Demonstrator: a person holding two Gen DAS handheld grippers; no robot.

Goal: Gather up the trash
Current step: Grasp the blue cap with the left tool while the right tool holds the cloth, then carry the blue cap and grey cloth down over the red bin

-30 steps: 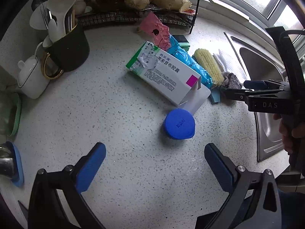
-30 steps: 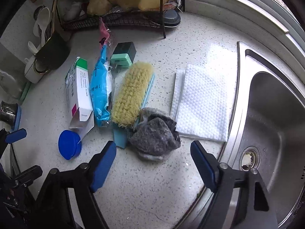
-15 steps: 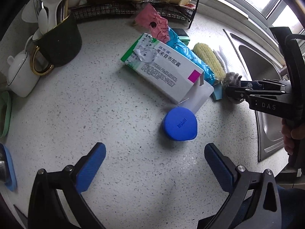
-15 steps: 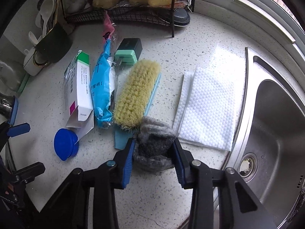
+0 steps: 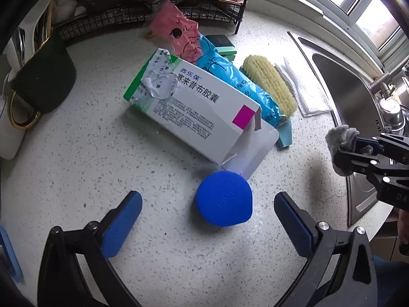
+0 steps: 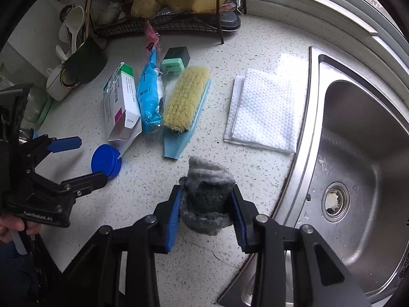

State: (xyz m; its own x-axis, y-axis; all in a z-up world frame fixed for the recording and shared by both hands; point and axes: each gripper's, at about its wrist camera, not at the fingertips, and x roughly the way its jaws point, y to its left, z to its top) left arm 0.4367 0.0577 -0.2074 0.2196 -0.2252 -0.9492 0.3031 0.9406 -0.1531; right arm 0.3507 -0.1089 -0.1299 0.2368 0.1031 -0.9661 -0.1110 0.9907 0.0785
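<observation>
Grey wad between right tongs

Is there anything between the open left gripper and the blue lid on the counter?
Nothing visible. The blue lid lies on bare counter just ahead of the open left gripper. The open flap of the medicine box touches only the lid's far edge.

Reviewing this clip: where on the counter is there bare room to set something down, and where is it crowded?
Bare counter lies between the wire rack and the white cloth, and left of the blue lid toward the dark mug. Crowded: the medicine box, blue packet and scrub brush lie side by side.
</observation>
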